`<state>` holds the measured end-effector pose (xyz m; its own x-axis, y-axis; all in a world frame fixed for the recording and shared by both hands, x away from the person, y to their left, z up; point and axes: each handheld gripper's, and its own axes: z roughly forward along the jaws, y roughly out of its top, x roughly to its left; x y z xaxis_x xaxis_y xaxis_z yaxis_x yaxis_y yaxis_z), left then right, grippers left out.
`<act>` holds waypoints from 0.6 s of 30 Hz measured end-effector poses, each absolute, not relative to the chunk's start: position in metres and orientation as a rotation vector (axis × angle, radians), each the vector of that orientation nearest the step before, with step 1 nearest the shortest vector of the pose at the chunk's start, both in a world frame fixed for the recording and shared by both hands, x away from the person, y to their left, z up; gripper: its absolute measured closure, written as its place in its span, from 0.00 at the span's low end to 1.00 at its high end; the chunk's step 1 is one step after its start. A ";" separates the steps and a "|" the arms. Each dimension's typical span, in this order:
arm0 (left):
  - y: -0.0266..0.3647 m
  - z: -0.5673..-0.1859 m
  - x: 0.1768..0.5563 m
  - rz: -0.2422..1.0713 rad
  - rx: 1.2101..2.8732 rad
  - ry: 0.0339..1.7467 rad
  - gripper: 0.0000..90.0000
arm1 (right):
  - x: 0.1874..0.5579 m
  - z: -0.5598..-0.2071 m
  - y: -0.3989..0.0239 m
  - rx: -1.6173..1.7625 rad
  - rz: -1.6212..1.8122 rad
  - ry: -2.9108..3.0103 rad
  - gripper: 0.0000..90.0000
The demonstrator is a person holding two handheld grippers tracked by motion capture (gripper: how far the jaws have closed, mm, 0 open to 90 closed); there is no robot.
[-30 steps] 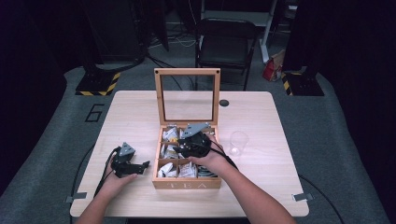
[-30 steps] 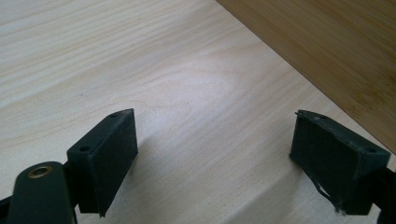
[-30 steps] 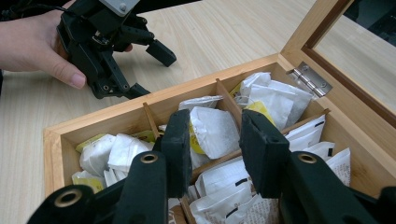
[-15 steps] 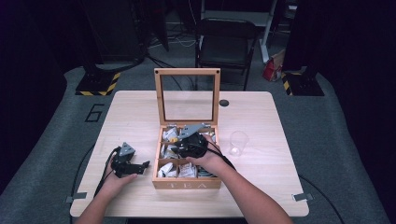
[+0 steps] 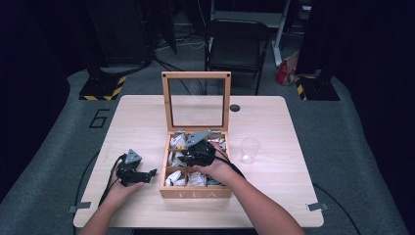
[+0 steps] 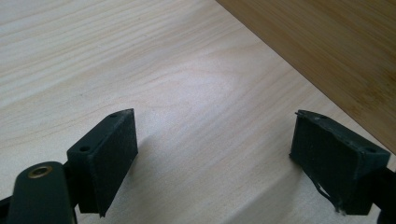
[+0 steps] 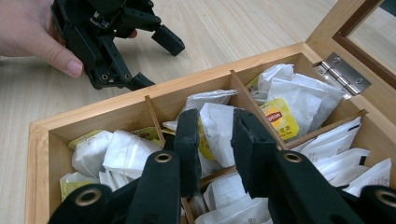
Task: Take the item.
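— So, where is the right gripper [image 7: 212, 140]?
— Down in the tea box's [image 5: 195, 195] middle compartment; its jaws, just closing, pinch a white tea bag [image 7: 218, 128].
— And the left gripper [image 5: 133, 172]?
— Jaws spread wide, resting on the table [image 6: 177, 60] beside the box.

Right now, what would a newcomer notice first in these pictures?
The open wooden tea box at the table's middle, packed with white tea bags. The right gripper reaches into it, its jaws having just been closing around one tea bag, while the left gripper rests open beside the box.
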<state>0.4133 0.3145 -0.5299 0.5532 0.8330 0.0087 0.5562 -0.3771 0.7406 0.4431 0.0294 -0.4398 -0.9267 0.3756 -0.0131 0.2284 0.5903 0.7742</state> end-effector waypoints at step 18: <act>0.315 -0.530 0.413 0.504 2.084 1.112 0.16 | 0.448 -0.442 0.032 0.506 1.224 2.634 0.95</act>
<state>0.4134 0.3145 -0.5300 0.5532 0.8330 0.0090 0.5556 -0.3771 0.7410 0.4476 0.0321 -0.4420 -0.9231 0.3834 -0.0304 0.2241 0.6003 0.7678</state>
